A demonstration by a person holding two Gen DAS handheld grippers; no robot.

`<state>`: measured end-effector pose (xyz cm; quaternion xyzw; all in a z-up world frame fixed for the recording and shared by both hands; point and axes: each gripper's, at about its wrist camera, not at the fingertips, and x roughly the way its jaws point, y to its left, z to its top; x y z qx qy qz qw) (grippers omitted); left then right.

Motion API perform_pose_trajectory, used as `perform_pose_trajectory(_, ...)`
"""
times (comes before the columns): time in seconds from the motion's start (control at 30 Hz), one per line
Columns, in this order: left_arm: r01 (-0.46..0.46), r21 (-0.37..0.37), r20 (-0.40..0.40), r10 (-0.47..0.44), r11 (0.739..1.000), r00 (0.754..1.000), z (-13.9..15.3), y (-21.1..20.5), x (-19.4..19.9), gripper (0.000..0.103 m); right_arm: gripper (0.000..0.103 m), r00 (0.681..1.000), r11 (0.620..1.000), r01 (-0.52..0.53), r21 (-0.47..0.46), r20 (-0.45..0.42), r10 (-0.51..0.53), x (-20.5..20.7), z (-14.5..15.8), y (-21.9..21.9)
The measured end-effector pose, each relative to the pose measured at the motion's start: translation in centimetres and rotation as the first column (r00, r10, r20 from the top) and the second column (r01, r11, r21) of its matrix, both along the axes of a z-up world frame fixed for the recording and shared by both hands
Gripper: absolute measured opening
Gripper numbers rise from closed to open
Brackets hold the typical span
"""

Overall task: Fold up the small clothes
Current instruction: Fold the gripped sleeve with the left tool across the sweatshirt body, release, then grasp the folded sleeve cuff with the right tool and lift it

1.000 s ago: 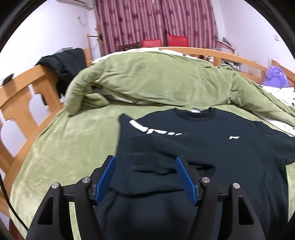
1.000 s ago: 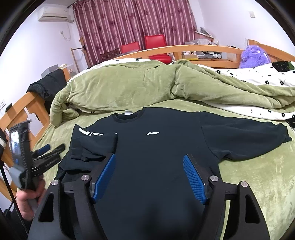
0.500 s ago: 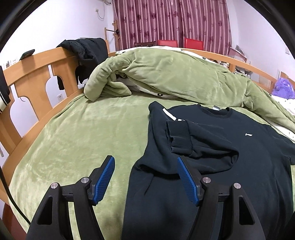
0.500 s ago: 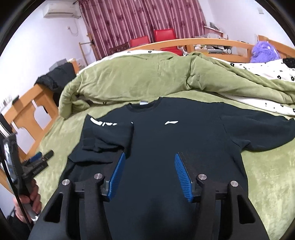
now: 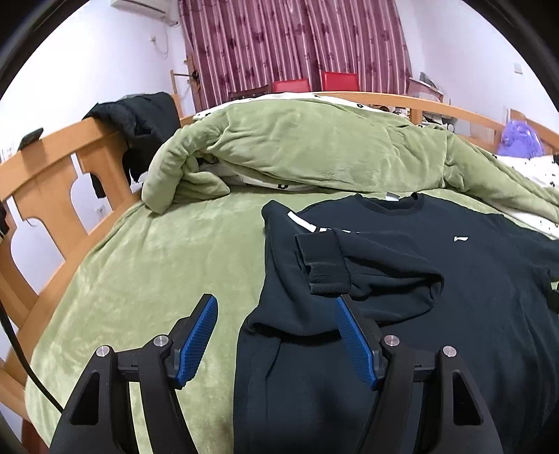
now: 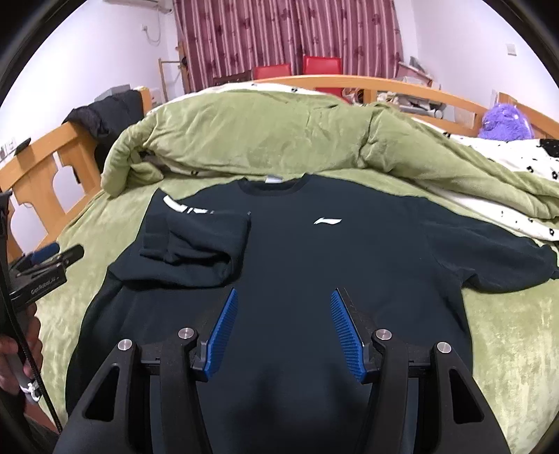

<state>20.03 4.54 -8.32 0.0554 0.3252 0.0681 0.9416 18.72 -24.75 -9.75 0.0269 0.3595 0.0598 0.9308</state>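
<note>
The black sweatshirt (image 6: 314, 251) lay flat on the green bedspread (image 5: 157, 272), one sleeve (image 6: 195, 251) folded inward, while the left gripper (image 5: 276, 335) and right gripper (image 6: 284, 331) hovered spread, holding nothing.

Setting: home bedroom. Wooden-framed bed (image 6: 42, 164) with green blanket (image 6: 244, 139) heaped across it; maroon curtains (image 6: 286, 35) behind bed; purple plush toy (image 6: 505, 120) at bed's far right rail; wall air conditioner (image 5: 139, 5).
</note>
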Motion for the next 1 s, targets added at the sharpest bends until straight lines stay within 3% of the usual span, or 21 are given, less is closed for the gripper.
perform_pose_trajectory(0.17, -0.006, -0.046, -0.021, 0.005, 0.999, 1.000, -0.2, 0.0, 0.3, 0.068, 0.054, 0.999, 0.999, -0.041, 0.034, -0.030, 0.042, 0.2, -0.9, 0.4)
perform_pose_trajectory(0.47, -0.073, -0.137, -0.050, 0.067, 0.988, 0.997, -0.4, 2.4, 0.9, 0.068, 0.054, 0.998, 0.999, -0.052, -0.010, -0.021, 0.052, 0.1, -1.5, 1.3)
perform_pose_trajectory(0.67, -0.131, -0.234, -0.091, 0.113, 0.963, 0.989, -0.4, 5.3, 2.1, 0.068, 0.054, 0.998, 0.997, -0.068, -0.022, -0.008, 0.068, 0.4, -1.4, 2.0)
perform_pose_trajectory(1.0, -0.191, -0.245, -0.055, 0.183, 0.950, 0.982, 0.7, 8.2, 3.9, 0.068, 0.054, 0.991, 0.990, -0.137, -0.036, 0.009, 0.137, 4.4, -0.2, 6.3)
